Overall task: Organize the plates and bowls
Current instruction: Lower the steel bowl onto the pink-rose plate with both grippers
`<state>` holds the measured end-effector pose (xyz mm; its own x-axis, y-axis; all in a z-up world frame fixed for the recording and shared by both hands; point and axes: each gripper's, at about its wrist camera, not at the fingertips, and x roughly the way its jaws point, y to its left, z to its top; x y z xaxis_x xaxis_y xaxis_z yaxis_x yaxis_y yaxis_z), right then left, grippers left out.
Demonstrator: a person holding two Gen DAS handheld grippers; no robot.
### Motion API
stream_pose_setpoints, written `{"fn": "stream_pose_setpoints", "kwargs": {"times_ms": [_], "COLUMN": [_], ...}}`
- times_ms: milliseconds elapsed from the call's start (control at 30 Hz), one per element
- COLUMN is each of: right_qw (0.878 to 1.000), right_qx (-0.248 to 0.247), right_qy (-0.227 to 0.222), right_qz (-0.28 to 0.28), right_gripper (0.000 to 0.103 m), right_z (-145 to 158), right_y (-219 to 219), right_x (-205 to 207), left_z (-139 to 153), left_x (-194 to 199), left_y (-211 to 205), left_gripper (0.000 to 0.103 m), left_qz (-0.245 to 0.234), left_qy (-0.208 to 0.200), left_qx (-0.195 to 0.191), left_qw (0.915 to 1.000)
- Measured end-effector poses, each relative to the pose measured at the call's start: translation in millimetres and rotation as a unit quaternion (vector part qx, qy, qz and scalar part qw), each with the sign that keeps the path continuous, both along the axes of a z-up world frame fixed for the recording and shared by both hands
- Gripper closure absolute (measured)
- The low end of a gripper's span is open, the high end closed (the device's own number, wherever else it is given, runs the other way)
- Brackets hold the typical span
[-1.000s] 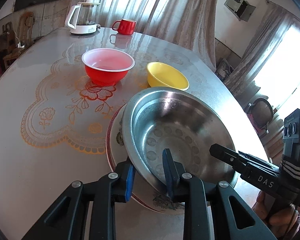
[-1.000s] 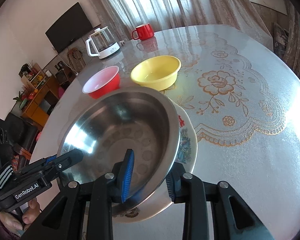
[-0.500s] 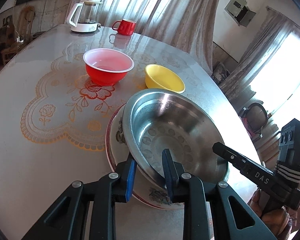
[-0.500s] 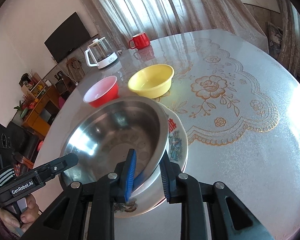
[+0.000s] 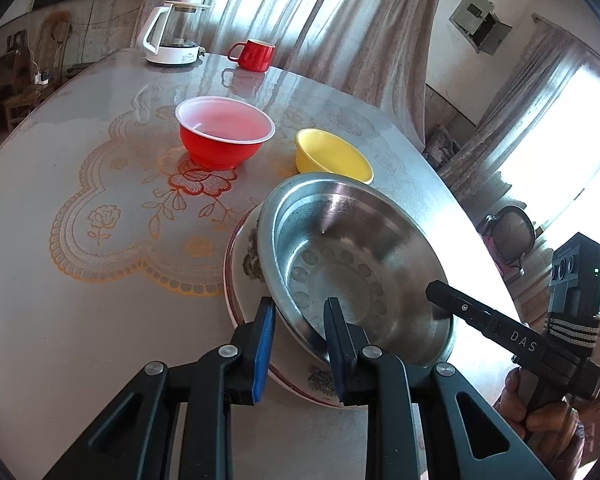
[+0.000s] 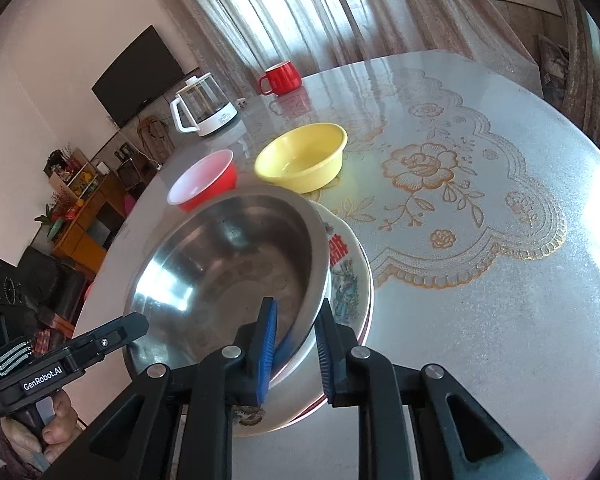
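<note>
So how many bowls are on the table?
3. The steel bowl sits nearest, on the flowered plate, gripped at its rim by both grippers. The yellow bowl is behind it, the red bowl beside that.

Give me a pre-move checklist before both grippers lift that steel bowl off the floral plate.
1. Left gripper straddles the round stainless steel bowl's rim: ok.
2. Right gripper straddles the opposite rim: ok.
3. Both firmly clamped on the rim: cannot tell.
4. White floral plate with red edge outside both grips: cannot tell; it lies close under the rim.
5. Yellow plastic bowl and red plastic bowl stand apart from the steel bowl: ok.
6. Steel bowl empty: ok.
</note>
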<state>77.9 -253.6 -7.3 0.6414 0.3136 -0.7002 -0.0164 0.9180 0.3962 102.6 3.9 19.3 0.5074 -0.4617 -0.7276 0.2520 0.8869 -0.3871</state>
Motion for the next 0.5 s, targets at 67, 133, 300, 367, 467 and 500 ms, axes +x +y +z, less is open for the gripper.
{"fn": "stream_pose_setpoints", "kwargs": {"times_ms": [67, 133, 300, 367, 467, 500], "right_qw": [1.0, 1.0, 1.0, 1.0, 1.0, 1.0], "right_qx": [-0.003, -0.001, 0.006, 0.011, 0.012, 0.013], "right_qy": [0.002, 0.001, 0.004, 0.006, 0.003, 0.001], "right_qz": [0.001, 0.004, 0.003, 0.004, 0.008, 0.009], "right_gripper": [0.085, 0.085, 0.083, 0.082, 0.077, 0.075], "right_z": [0.8, 2.1, 1.0, 1.1, 2.4, 2.9], "right_y": [2.3, 2.5, 1.4, 2.0, 2.8, 2.9], "right_x": [-0.5, -2.1, -3.9, -3.7, -5.5, -6.3], "left_z": [0.0, -0.1, 2.2, 4.5, 5.4, 5.9], "left_x": [-0.2, 0.6, -0.8, -1.6, -1.6, -1.9], "left_y": [0.0, 0.0, 0.0, 0.2, 0.6, 0.6], "left_gripper": [0.078, 0.078, 0.077, 0.077, 0.077, 0.077], "left_qz": [0.002, 0.007, 0.022, 0.028, 0.029, 0.03], "left_qy": [0.0, -0.002, -0.018, -0.028, -0.029, -0.03], "left_qx": [0.001, 0.003, 0.019, 0.029, 0.031, 0.033], "left_qw": [1.0, 1.0, 0.9994, 0.9988, 0.9987, 0.9986]}}
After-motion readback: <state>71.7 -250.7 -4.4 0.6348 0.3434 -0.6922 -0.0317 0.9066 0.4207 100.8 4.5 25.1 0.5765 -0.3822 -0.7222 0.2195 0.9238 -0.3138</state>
